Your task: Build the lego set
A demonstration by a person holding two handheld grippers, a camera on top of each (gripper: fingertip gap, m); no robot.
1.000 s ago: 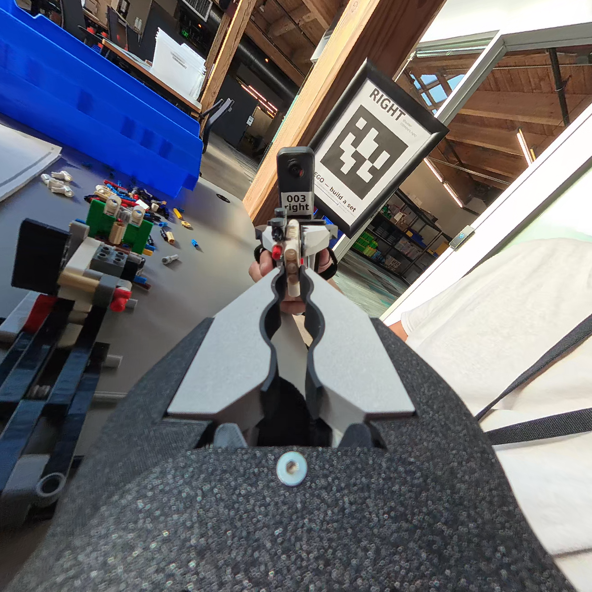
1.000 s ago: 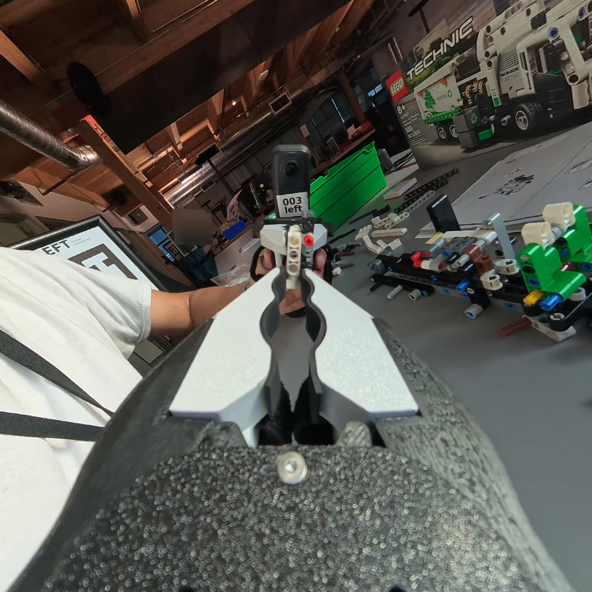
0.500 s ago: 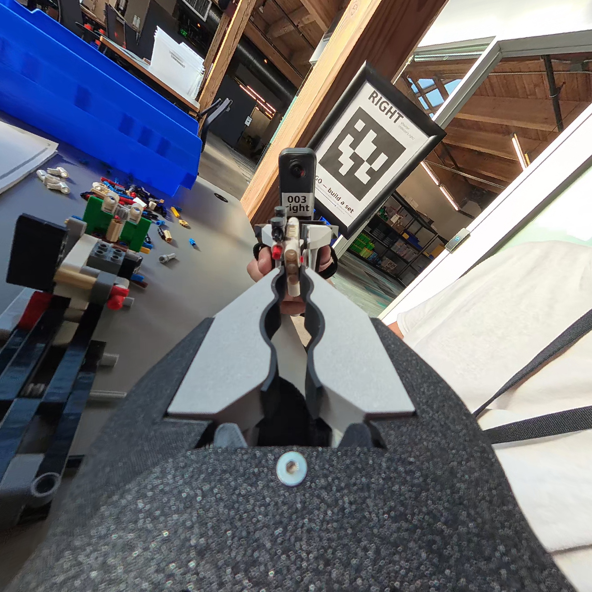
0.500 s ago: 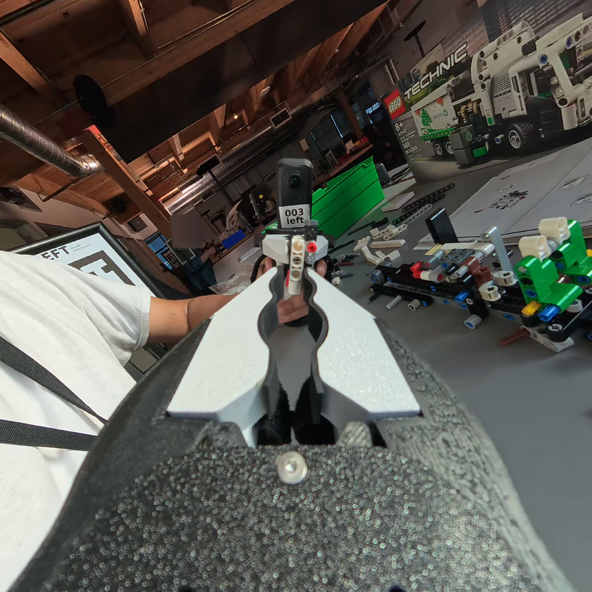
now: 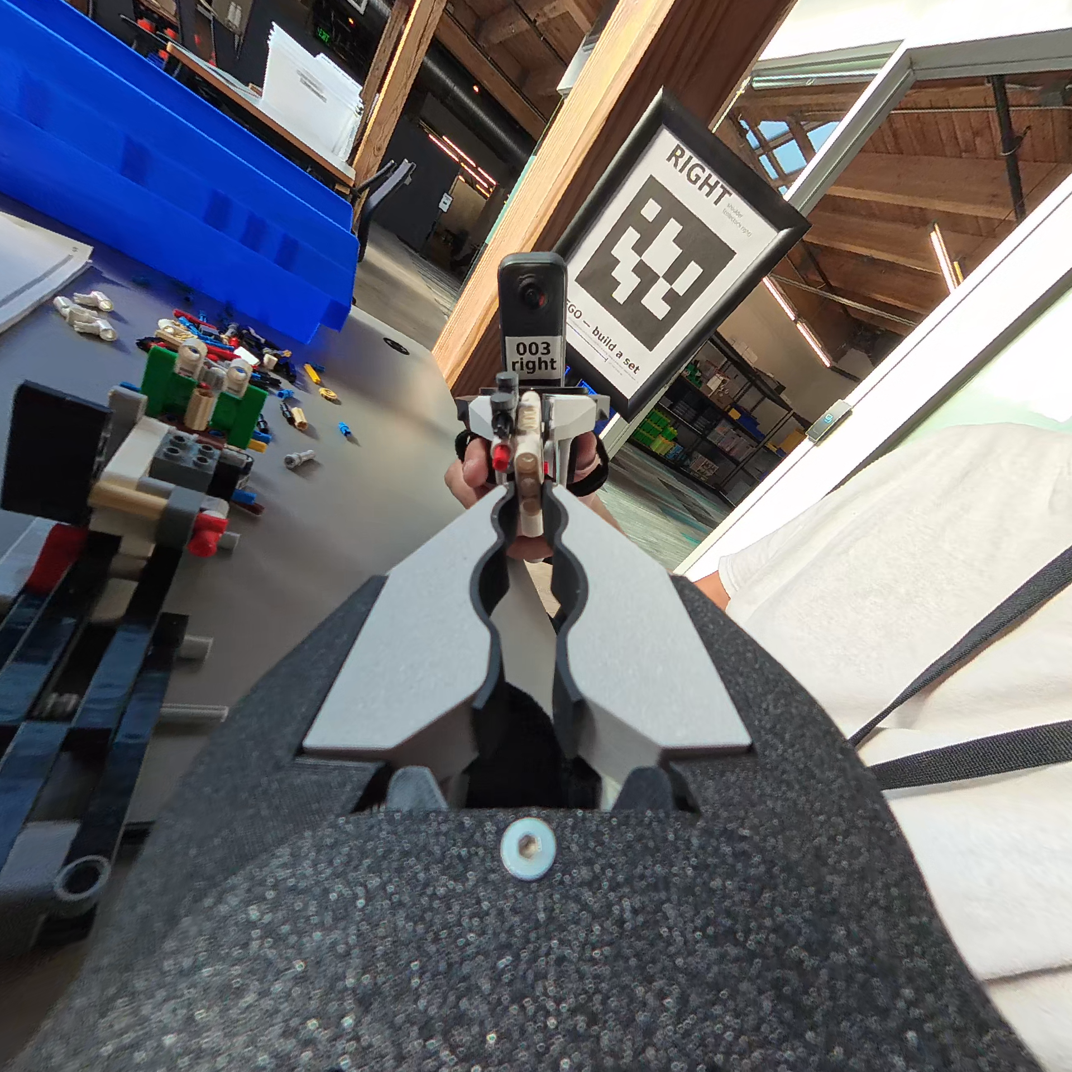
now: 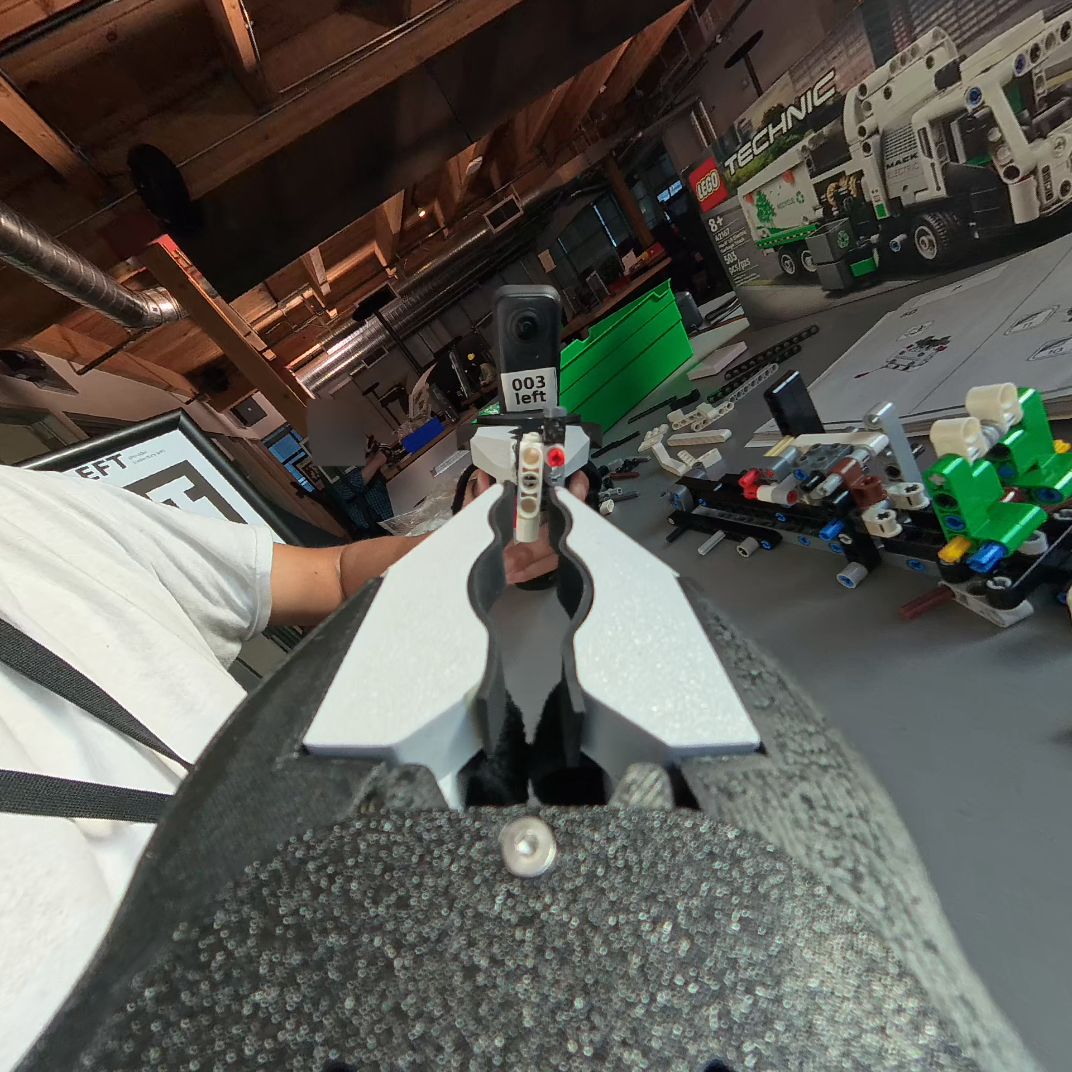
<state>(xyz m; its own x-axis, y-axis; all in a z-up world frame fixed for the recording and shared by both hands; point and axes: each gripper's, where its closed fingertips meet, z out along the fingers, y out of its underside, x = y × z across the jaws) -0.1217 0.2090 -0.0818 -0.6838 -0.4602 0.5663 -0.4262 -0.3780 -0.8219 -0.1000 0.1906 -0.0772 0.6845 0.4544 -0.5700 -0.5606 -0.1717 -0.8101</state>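
Almost nothing changes from the earlier frames. The left tongs [image 5: 529, 499] and right tongs [image 6: 531, 504] still face each other nose to nose in the air, off the near edge of the tabletop [image 5: 359, 493]. The views drift only a little. The beam [image 5: 531, 464], white with a row of holes, stays upright between them, with a red pin [image 5: 500, 458] and a dark pin stack on its side. The left tongs are clenched on the beam's lower end, and both dark pads sit flush against its edges. The right tongs close in around the same beam from the other side. In their own view a thin slit shows beside one pad, so I cannot tell whether they really clamp it or only bracket it. A hand [image 5: 473, 470] shows behind the far gripper. Everything on the tabletop sits well apart from both tongs and looks untouched: the long black build [image 5: 145, 481], a green block [image 5: 226, 406] beyond it, and loose parts [image 5: 301, 417] scattered nearby. A blue bin [image 5: 145, 174] is at the back and a framed sign [image 5: 661, 261] stands behind the right gripper. A set box [image 6: 870, 174] stands at the far side in the right view.
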